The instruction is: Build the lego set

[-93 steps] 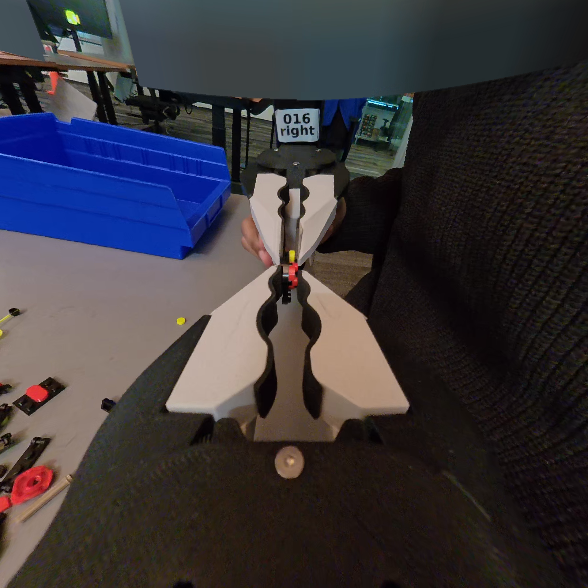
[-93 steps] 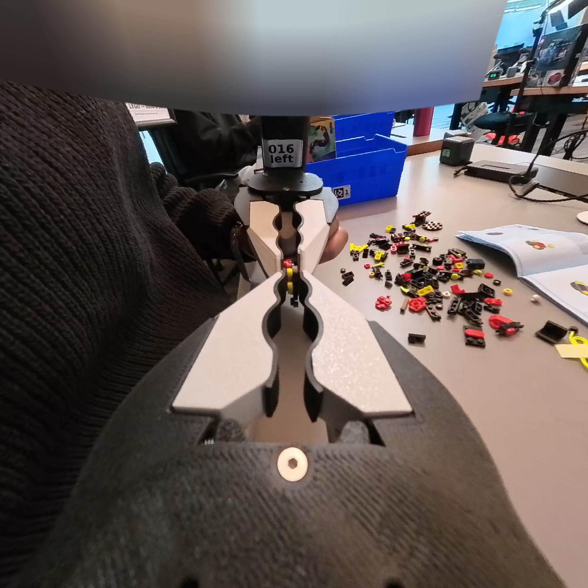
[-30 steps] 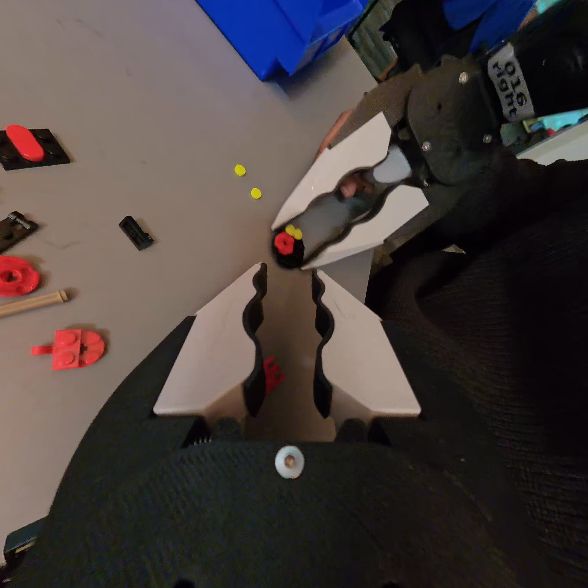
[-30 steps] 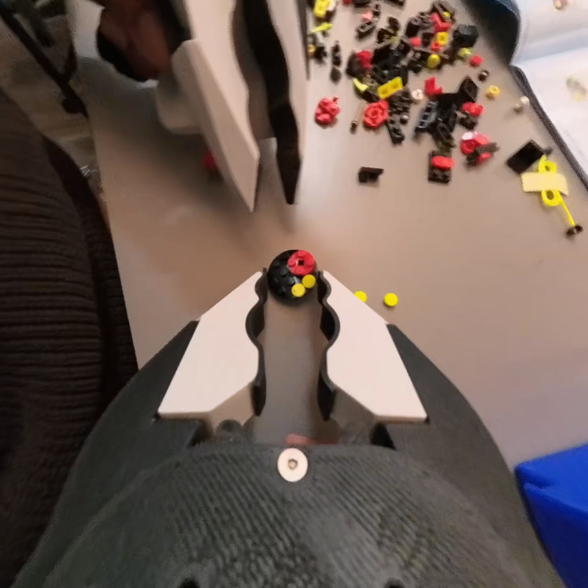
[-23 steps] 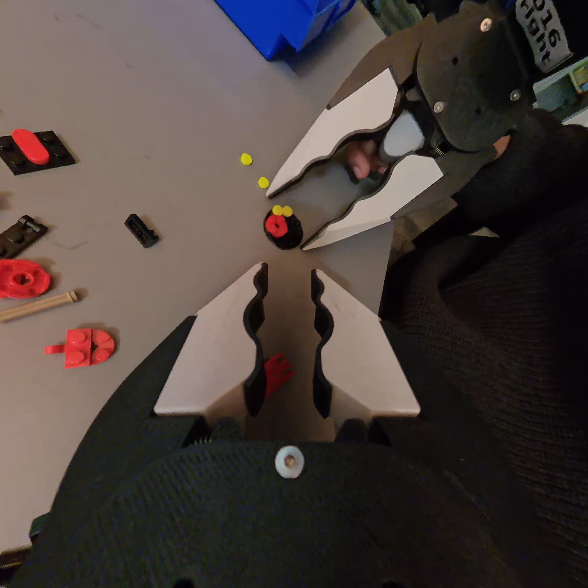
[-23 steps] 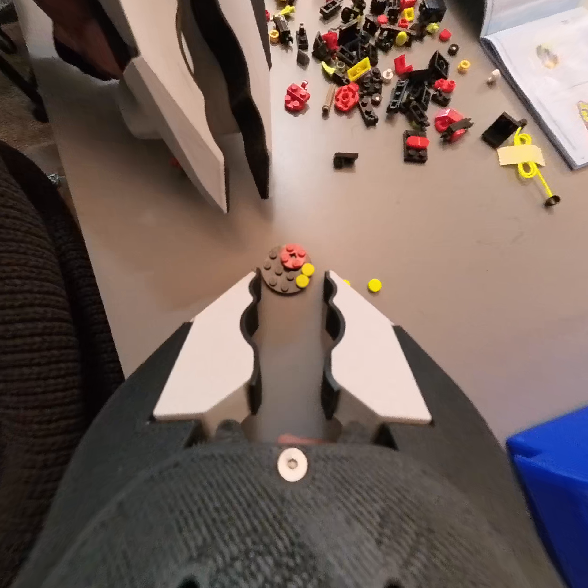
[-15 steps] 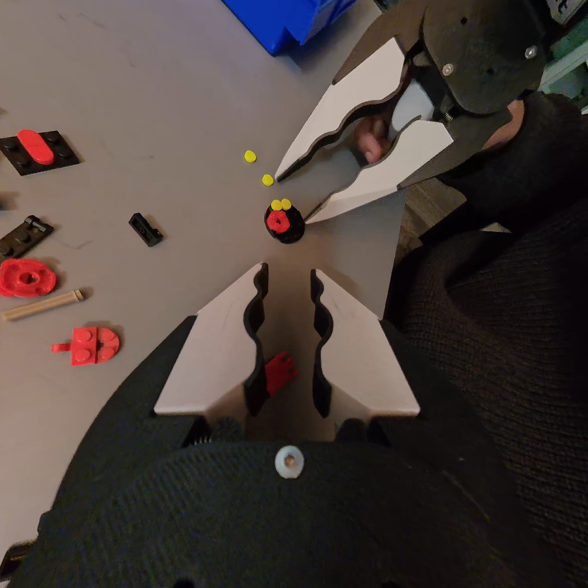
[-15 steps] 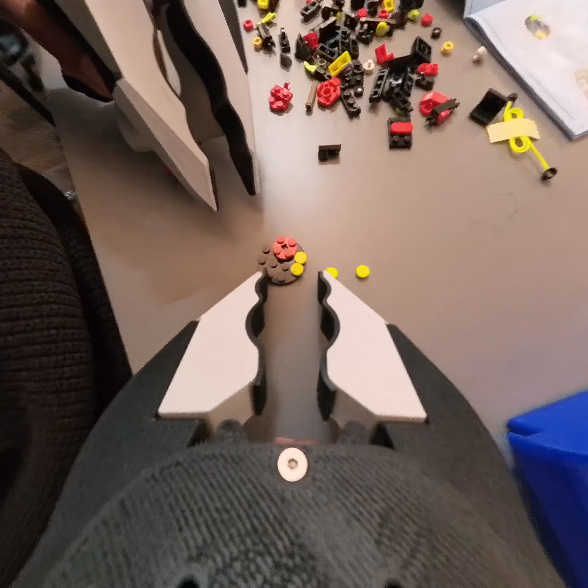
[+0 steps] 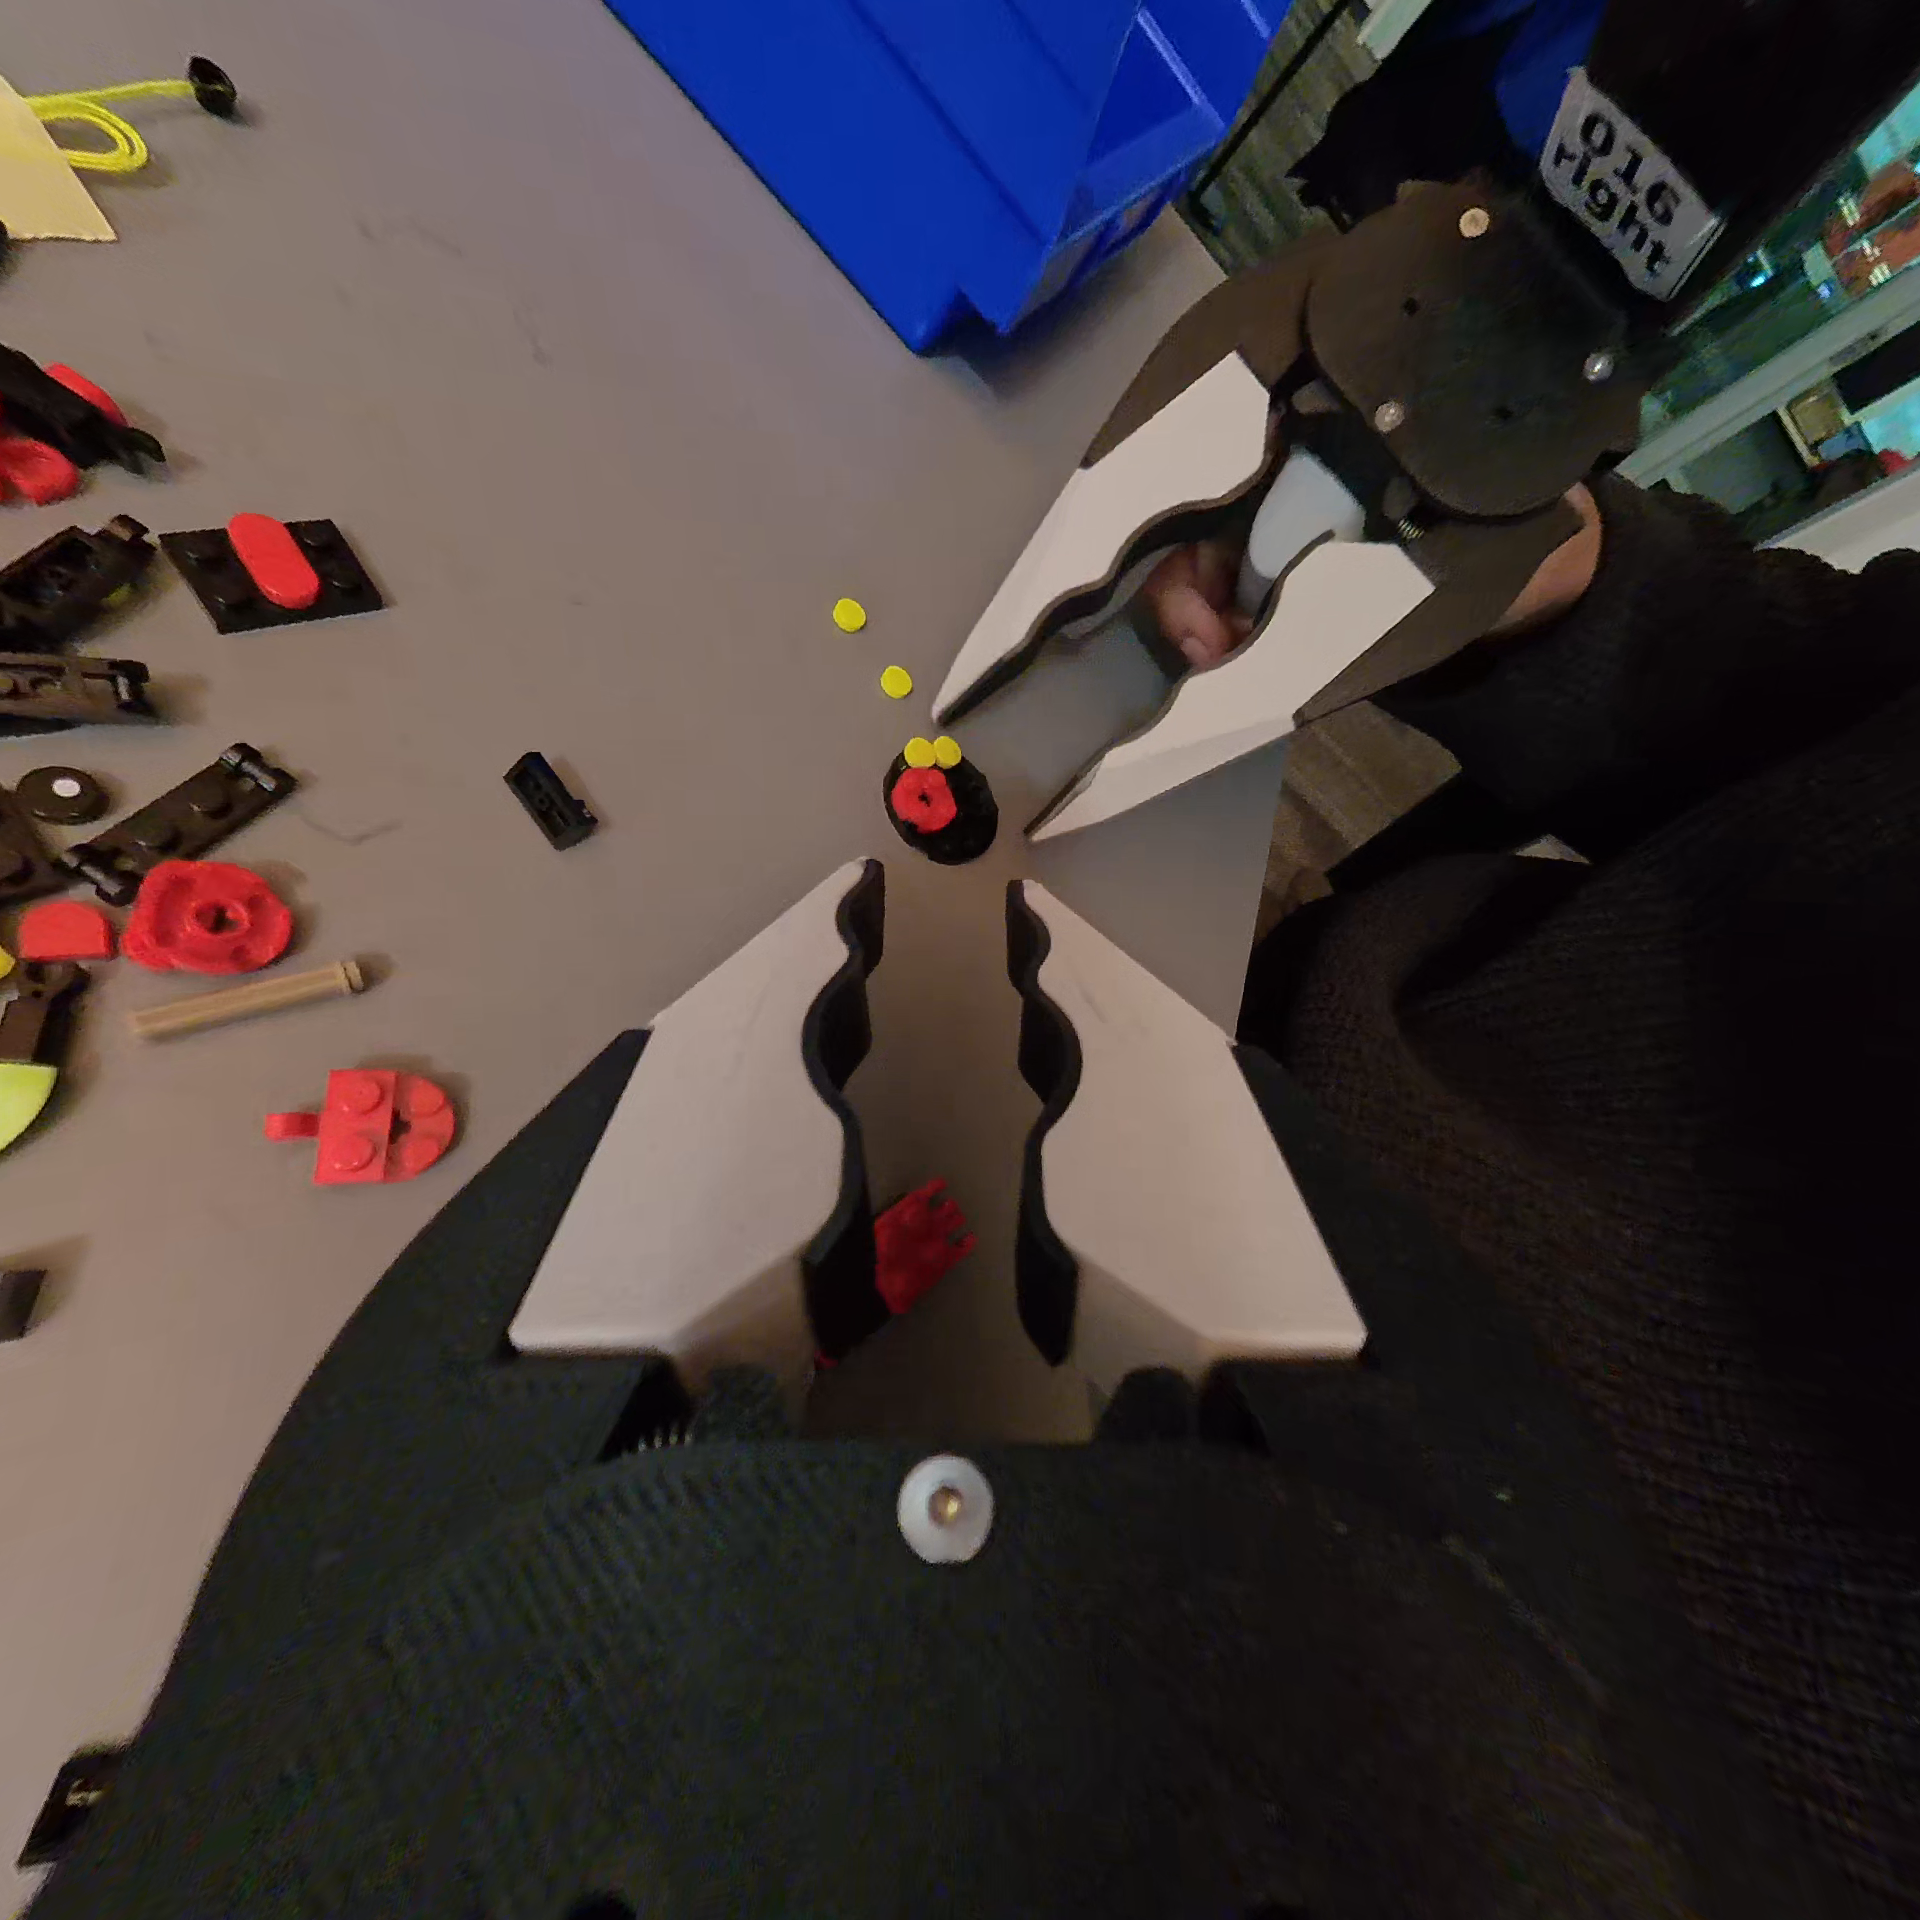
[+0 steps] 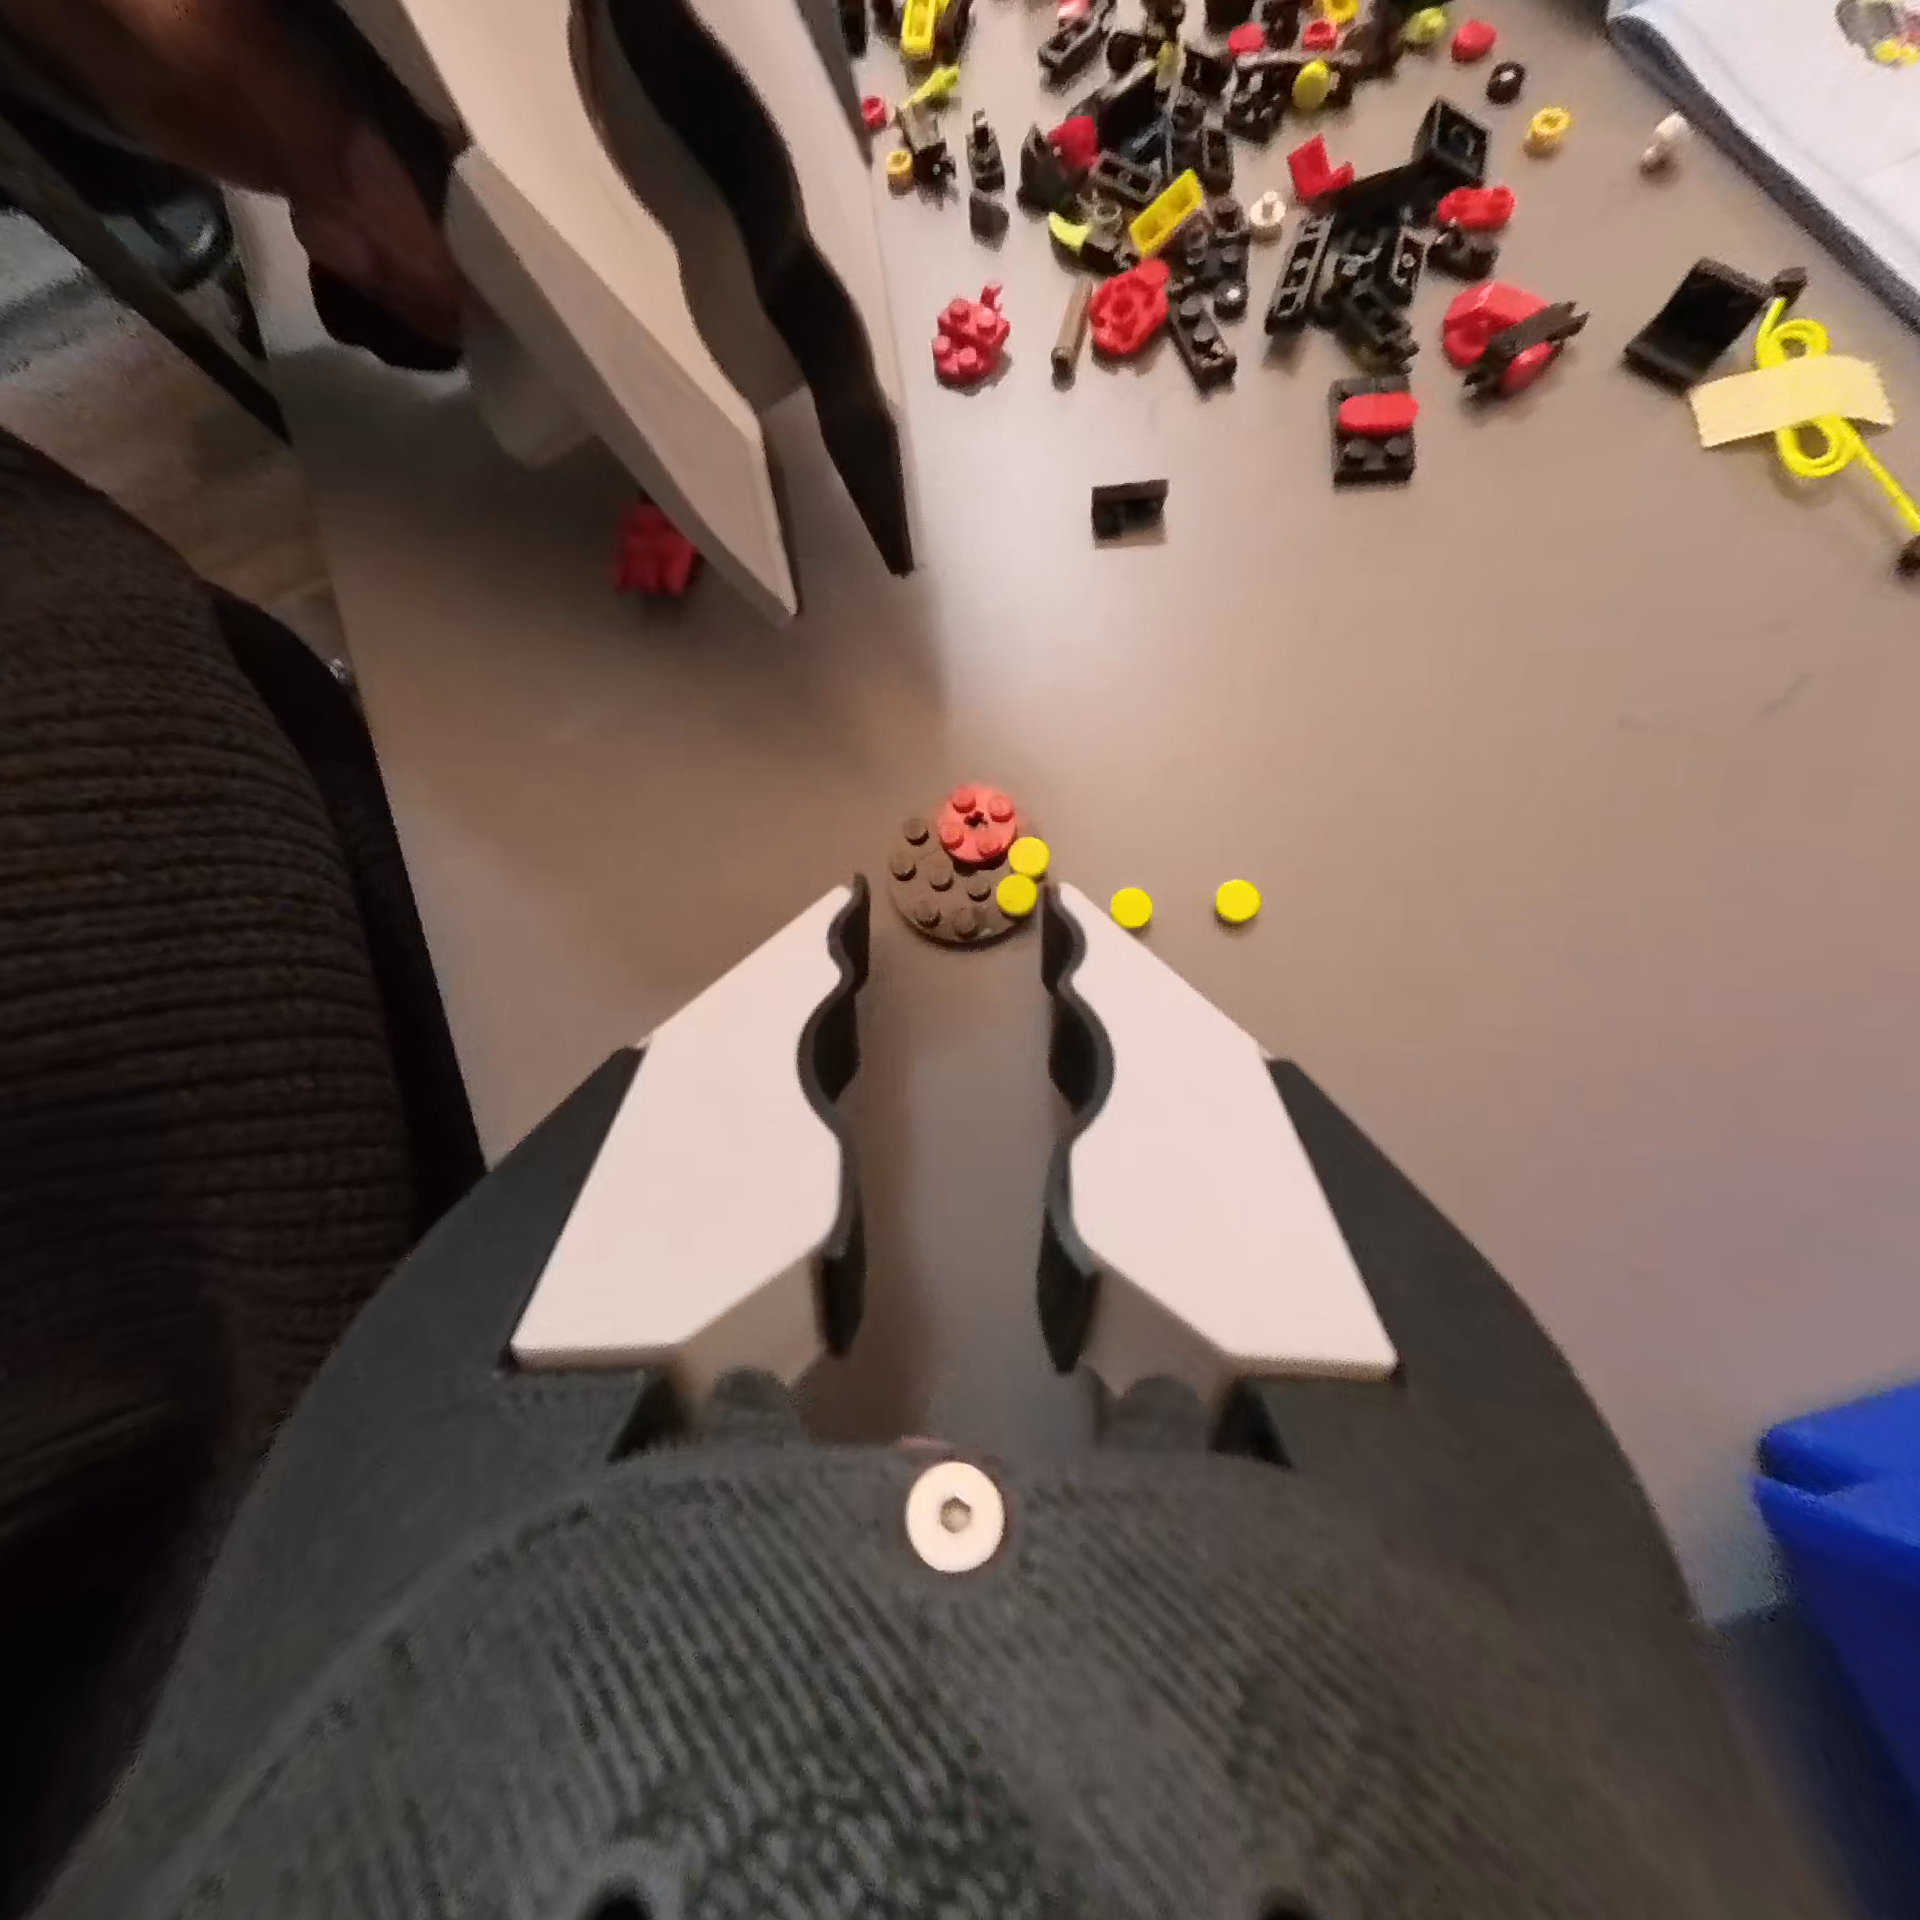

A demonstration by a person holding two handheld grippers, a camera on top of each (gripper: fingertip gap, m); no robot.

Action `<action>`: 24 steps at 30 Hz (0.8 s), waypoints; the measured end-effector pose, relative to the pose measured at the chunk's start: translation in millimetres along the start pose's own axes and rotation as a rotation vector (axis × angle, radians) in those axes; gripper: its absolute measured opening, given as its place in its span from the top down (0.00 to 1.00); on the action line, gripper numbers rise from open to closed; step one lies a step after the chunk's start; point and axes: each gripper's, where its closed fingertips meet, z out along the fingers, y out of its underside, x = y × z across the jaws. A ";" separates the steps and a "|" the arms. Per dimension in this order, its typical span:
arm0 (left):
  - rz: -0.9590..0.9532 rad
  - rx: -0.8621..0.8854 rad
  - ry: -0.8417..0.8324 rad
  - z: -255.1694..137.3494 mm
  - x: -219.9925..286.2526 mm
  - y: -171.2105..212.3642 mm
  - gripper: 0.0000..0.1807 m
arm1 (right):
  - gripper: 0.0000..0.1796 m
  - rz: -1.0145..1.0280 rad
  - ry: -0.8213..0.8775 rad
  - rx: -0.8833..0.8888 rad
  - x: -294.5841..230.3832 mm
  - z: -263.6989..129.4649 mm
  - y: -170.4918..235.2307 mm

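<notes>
A small black round plate [image 9: 940, 805] with a red round piece and two yellow studs on top lies on the grey table [image 9: 582, 343]. It also shows in the right wrist view [image 10: 961, 881]. My left gripper [image 9: 943, 883] is open and empty, just short of the plate. My right gripper [image 10: 951, 902] is open and empty, its tips beside the plate; it also shows in the left wrist view [image 9: 982, 774]. Two loose yellow studs [image 10: 1184, 902] lie right of the plate. A small red piece [image 9: 920, 1242] lies on the table under my left gripper.
A heap of black, red and yellow lego parts [image 10: 1247, 239] lies farther out. A blue bin [image 9: 935, 145] stands at the table's far side. A booklet [image 10: 1797, 94] and a yellow cord with tape [image 10: 1808, 416] lie at the right. The table edge runs near a dark knitted sleeve [image 9: 1610, 1143]. The left gripper's tips are roughly 5 centimetres from the right gripper's. Between my left fingertips and the small red piece [image 9: 920, 1242] there is roughly 7 centimetres. Seen from the right wrist view [image 10: 655, 537] as well.
Both grippers held the black plate assembly in the air. The left let go, the right set it on the table, opened and drew back slightly. Both now stand open around it.
</notes>
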 end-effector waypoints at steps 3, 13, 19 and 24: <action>0.007 0.012 0.003 -2.2 1.0 -2.9 0.91 | 0.83 -0.025 0.003 -0.020 -2.2 2.1 3.0; -0.036 0.076 0.052 -10.1 3.5 -12.6 0.90 | 0.86 -0.028 -0.128 0.030 -24.4 3.1 -7.1; 0.002 0.172 0.106 -19.6 17.5 -28.5 0.90 | 0.86 -0.030 -0.080 0.119 -14.1 -5.3 -21.7; 0.002 0.197 0.106 -21.1 17.4 -32.4 0.87 | 0.80 -0.127 -0.034 0.119 -16.8 -2.7 -23.6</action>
